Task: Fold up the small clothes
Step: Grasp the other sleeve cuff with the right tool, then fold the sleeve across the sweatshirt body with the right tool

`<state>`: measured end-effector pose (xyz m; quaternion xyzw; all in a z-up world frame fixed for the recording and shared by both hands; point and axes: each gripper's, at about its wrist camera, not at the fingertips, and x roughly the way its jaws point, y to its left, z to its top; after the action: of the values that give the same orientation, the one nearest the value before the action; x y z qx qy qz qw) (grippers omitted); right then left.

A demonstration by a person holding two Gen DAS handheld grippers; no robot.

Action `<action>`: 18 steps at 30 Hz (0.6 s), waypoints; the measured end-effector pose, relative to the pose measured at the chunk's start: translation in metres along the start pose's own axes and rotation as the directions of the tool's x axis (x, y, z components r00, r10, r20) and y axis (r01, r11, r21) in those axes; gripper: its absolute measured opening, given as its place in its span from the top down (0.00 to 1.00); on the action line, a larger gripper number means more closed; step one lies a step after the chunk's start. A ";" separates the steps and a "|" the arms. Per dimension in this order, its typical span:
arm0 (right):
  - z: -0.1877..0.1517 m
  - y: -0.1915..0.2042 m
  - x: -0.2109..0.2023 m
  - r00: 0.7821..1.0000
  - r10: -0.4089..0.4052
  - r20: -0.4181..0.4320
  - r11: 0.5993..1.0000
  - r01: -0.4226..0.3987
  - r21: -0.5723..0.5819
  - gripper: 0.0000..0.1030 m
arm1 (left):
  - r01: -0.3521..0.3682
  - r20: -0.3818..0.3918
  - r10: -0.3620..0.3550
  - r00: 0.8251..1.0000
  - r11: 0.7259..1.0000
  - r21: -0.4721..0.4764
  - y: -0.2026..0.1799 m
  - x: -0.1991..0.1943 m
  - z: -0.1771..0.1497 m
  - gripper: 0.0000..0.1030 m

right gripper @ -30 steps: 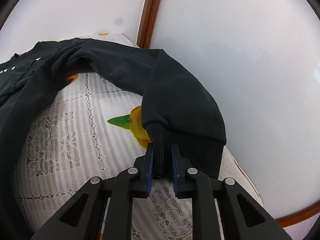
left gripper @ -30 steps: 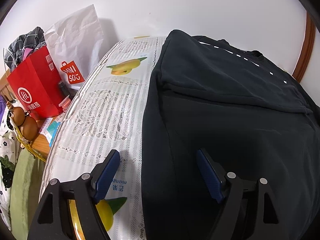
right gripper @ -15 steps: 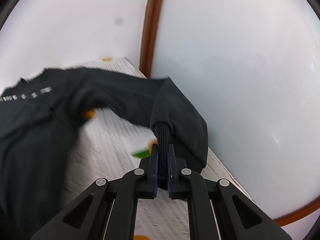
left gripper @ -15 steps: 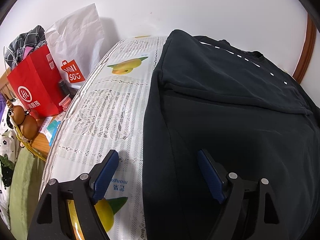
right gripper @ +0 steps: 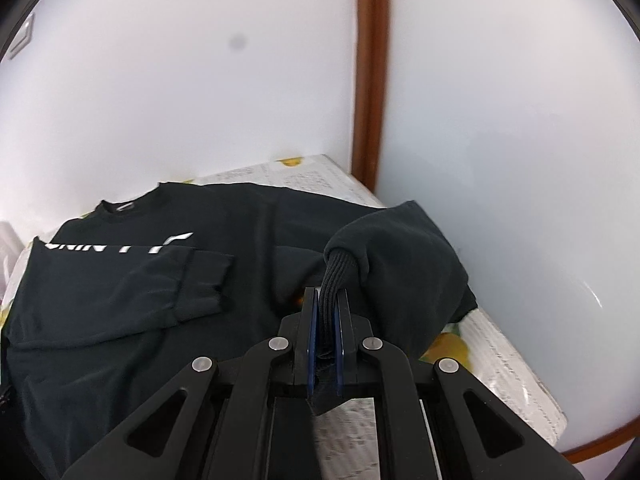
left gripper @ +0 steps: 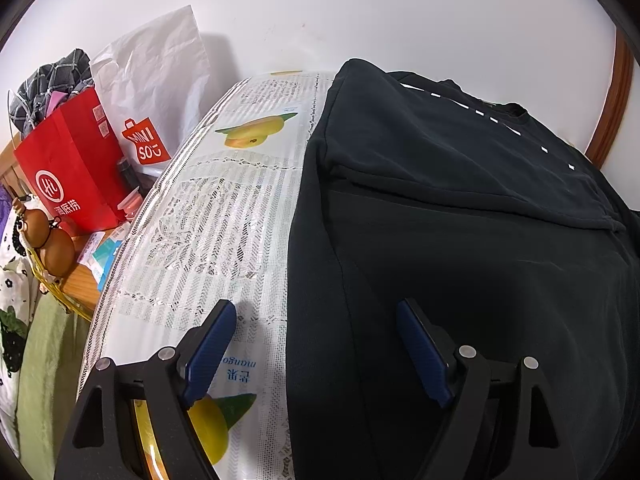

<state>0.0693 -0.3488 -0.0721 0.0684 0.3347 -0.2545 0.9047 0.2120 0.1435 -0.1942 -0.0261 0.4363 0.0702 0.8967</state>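
Observation:
A black sweatshirt [left gripper: 460, 248] with white lettering lies flat on a table with a lace mango-print cloth [left gripper: 212, 232]. Its left sleeve [right gripper: 160, 284] is folded across the chest. My right gripper [right gripper: 325, 300] is shut on the ribbed cuff [right gripper: 338, 272] of the right sleeve [right gripper: 404, 264] and holds it lifted above the sweatshirt's body [right gripper: 100, 360]. My left gripper [left gripper: 316, 340] is open and empty, low over the sweatshirt's left edge, one finger over the cloth, the other over the fabric.
A red paper bag [left gripper: 68, 172] and a white Miniso bag [left gripper: 156, 92] stand left of the table, with a wire basket [left gripper: 48, 276] below. White walls and a brown frame [right gripper: 370, 68] close the far and right sides.
My right gripper has lifted the sleeve cuff off the table and carried it left, over the sweatshirt's body. The left gripper has barely moved.

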 end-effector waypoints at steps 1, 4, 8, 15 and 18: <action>0.001 0.004 0.001 1.000 0.004 0.001 1.000 -0.004 -0.008 0.93 | 0.000 0.000 0.000 1.000 1.000 0.000 0.000 0.000 0.000 0.21; 0.001 0.017 0.000 1.000 0.020 0.005 0.999 -0.020 -0.027 0.93 | 0.000 0.000 0.000 1.000 1.000 0.000 0.000 0.000 0.000 0.21; 0.003 0.028 -0.003 0.999 0.035 0.014 0.998 -0.034 -0.043 0.93 | 0.001 0.000 -0.001 1.000 1.000 0.000 0.000 0.000 0.000 0.21; 0.012 0.047 -0.008 0.998 0.061 0.022 0.996 -0.059 -0.069 0.93 | 0.001 -0.001 -0.001 1.000 1.000 0.000 0.000 0.000 0.000 0.21; 0.017 0.059 -0.012 0.996 0.079 0.029 0.993 -0.077 -0.088 0.93 | 0.004 -0.001 -0.004 1.000 1.000 -0.003 0.000 0.000 0.001 0.21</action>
<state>0.1007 -0.2981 -0.0542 0.0378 0.3281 -0.2052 0.9213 0.2125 0.1439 -0.1938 -0.0284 0.4367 0.0688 0.8965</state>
